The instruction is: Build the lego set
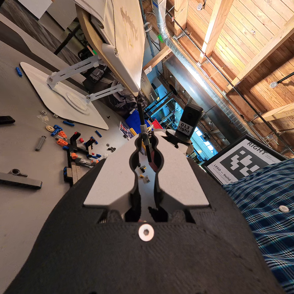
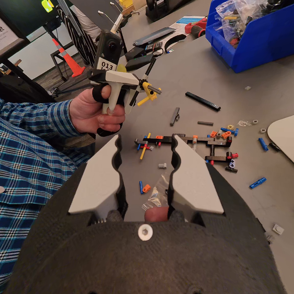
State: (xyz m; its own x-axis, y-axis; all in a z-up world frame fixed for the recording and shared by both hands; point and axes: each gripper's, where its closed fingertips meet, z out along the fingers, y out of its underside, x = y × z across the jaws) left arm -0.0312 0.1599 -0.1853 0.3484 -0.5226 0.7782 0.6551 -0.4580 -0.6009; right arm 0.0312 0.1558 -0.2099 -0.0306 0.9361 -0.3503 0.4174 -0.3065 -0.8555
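You're mid-build: left gripper [image 2: 140, 85] clamps small black-axle-and-yellow-connector sub-assy [image 2: 148, 92]; right gripper [image 2: 146, 140] gapes empty; black beam frame [image 2: 198, 140] and loose pins [image 2: 257, 183] await.

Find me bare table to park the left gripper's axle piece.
Free: grey table between the blue bin and long black beam. Crowded: around the black frame assembly, ringed with loose pins and connectors.

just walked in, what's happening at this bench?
A person is building a lego set with two handheld claws. The left claw is shut on a small sub-assembly of black axle, grey connector and yellow parts, held up off the table. The right claw is open and empty above the main black frame, which lies on the grey table among loose pins.
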